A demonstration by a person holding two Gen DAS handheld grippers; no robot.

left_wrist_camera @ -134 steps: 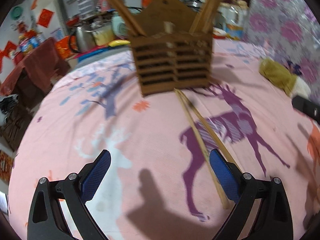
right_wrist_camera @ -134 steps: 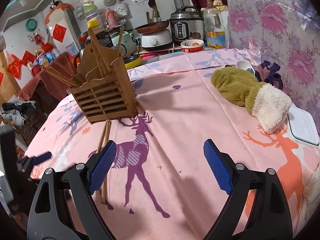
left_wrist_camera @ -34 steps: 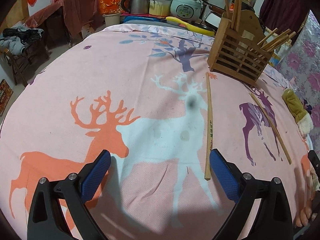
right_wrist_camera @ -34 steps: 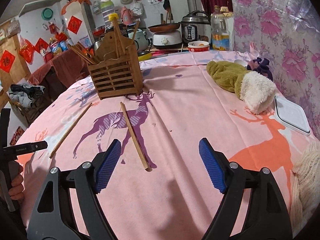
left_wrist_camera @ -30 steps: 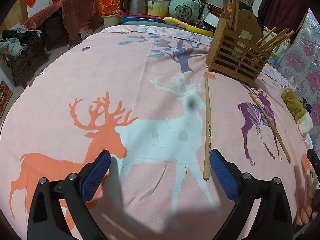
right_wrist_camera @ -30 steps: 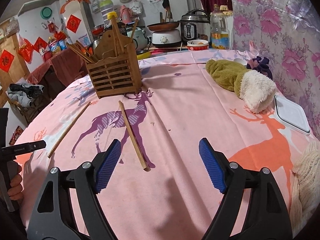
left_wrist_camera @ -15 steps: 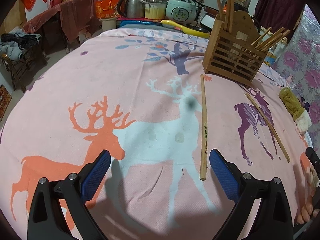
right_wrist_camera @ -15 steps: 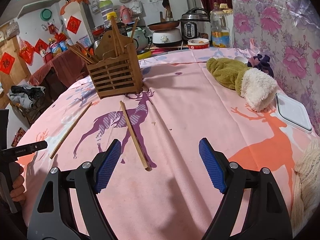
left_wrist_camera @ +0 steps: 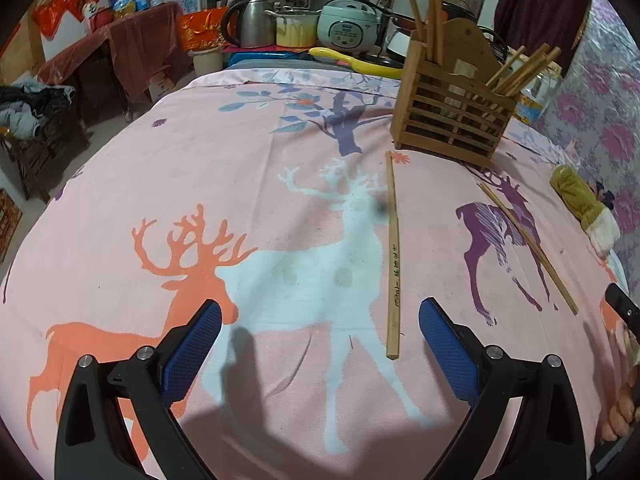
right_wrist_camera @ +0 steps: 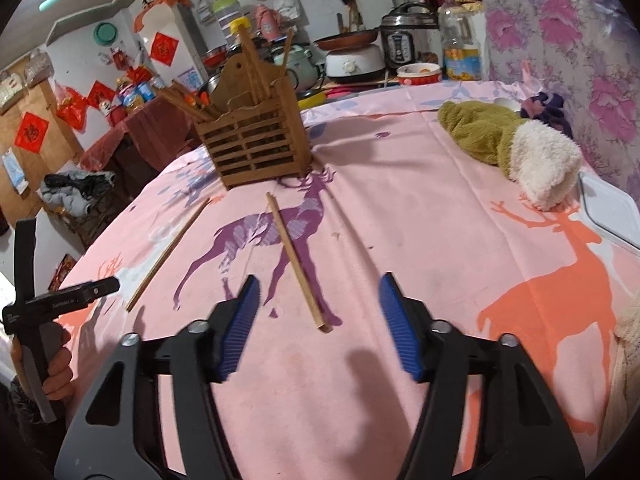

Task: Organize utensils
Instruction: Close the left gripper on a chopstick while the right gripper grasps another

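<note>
Since half a second ago our right tongs (right_wrist_camera: 318, 316) have narrowed slightly around the near end of a chopstick (right_wrist_camera: 296, 262) lying on the bench (right_wrist_camera: 420, 208), its long axis running away toward the wooden holder (right_wrist_camera: 256, 148). Our left tongs (left_wrist_camera: 318, 344) gape wide, a second chopstick (left_wrist_camera: 393, 252) lying lengthwise just inside the right finger.

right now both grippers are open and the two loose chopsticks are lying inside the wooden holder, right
Not quite. Both grippers are open, but the two loose chopsticks lie on the pink tablecloth in front of the wooden holder, as the right wrist view shows.
</note>
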